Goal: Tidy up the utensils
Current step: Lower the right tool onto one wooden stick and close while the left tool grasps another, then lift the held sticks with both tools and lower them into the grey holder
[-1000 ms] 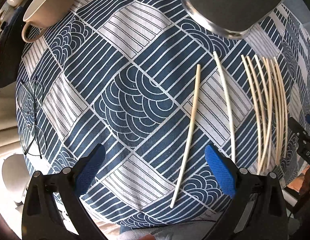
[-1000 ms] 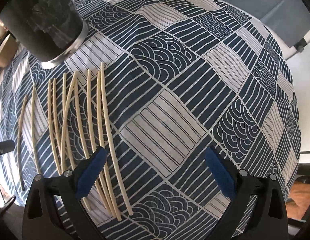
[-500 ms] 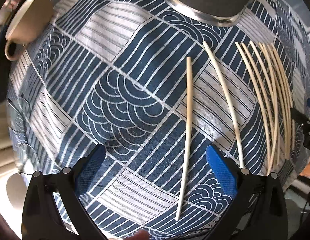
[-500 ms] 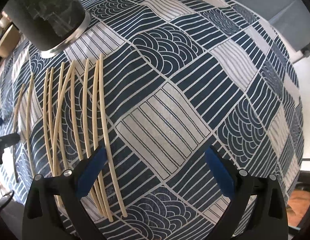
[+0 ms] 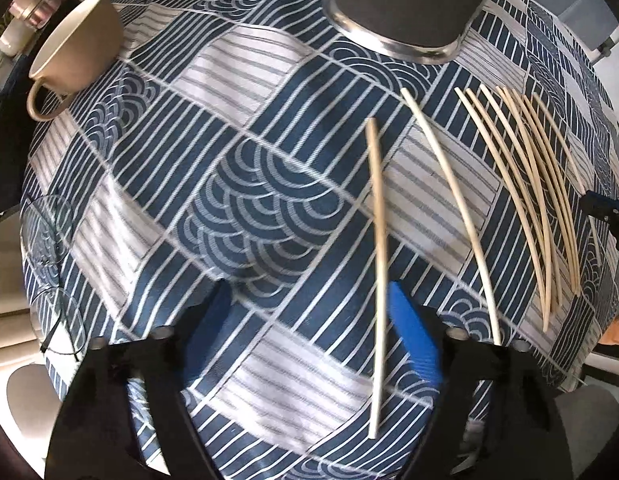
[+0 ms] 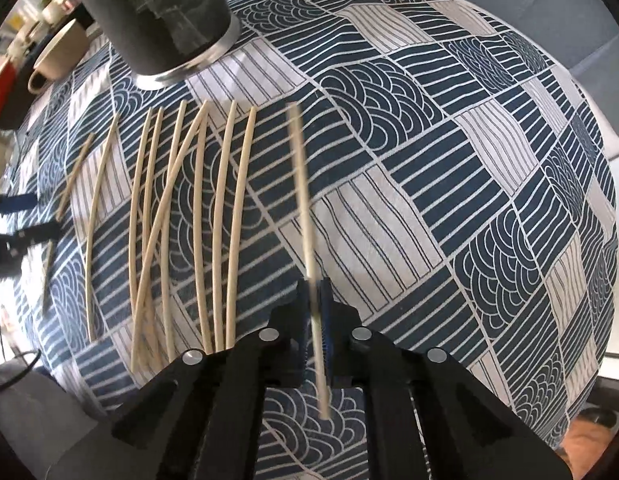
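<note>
Pale wooden chopsticks lie on a blue-and-white patterned tablecloth [image 5: 249, 184]. In the left wrist view my left gripper [image 5: 309, 320] is partly open, its right blue pad beside a single chopstick [image 5: 379, 240] lying between the jaws. A second lone chopstick [image 5: 457, 204] and a bundle of several chopsticks [image 5: 533, 200] lie to the right. In the right wrist view my right gripper [image 6: 315, 312] is shut on one chopstick [image 6: 305, 200], lifted and blurred, right of the row of chopsticks [image 6: 189, 216]. A dark cylindrical holder [image 6: 157, 16] with a metal rim stands behind; it shows too in the left wrist view [image 5: 405, 4].
A beige mug [image 5: 73, 48] stands at the far left, also seen in the right wrist view [image 6: 57, 56]. Eyeglasses [image 5: 49, 264] lie at the table's left edge. The right gripper's black tip [image 5: 605, 212] shows at the right edge.
My right gripper has closed on a chopstick from the row's right end and lifted it. My left gripper has narrowed and moved in over the lone chopstick.
</note>
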`<state>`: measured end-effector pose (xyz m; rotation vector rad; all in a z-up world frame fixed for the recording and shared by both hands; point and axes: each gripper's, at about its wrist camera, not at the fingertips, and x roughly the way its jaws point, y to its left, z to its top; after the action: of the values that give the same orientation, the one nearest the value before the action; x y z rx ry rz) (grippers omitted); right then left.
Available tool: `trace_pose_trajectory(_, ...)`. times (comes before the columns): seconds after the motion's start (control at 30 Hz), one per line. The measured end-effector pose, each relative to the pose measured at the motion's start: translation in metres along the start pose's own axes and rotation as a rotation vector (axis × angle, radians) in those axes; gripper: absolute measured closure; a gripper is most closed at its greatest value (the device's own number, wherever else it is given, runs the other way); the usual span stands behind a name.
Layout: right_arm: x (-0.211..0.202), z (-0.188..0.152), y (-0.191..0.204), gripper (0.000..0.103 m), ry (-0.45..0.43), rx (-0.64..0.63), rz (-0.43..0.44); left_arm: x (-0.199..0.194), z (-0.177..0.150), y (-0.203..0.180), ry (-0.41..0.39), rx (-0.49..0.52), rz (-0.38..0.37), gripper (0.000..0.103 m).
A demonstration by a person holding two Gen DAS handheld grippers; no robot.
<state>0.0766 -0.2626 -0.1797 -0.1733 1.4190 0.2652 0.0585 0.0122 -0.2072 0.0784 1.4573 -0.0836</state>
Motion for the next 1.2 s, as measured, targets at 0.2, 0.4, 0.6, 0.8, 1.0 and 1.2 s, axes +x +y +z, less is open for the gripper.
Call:
trace_pose_trajectory(0.2, 0.002, -0.019, -0.012, 0.099, 0.015, 0.036, 0.055, -0.007, -0.009, 0.028, 0.014, -0.037, -0.028, 0.097)
trace_pose_trajectory(0.4, 0.003, -0.036, -0.027, 0.099, 0.031, 0.114, 0.151, -0.005, -0.023, 0.047, 0.041, -0.037, -0.035, 0.098)
trace_pose_trajectory(0.6, -0.014, -0.058, -0.037, 0.099, -0.003, 0.166, 0.21, -0.016, -0.051, 0.064, 0.051, -0.07, -0.047, 0.098)
trace_pose_trajectory(0.8, -0.047, -0.035, -0.036, 0.099, -0.07, 0.186, 0.245, -0.044, -0.058, 0.091, 0.007, -0.106, -0.063, 0.098)
trace_pose_trajectory(1.0, -0.07, -0.009, -0.031, 0.099, -0.155, 0.153, 0.256, -0.075, -0.044, 0.099, -0.085, -0.09, -0.071, 0.098)
trace_pose_trajectory(1.2, -0.087, 0.01, -0.028, 0.099, -0.204, 0.11, 0.235, -0.114, -0.007, 0.08, -0.171, -0.06, -0.068, 0.098)
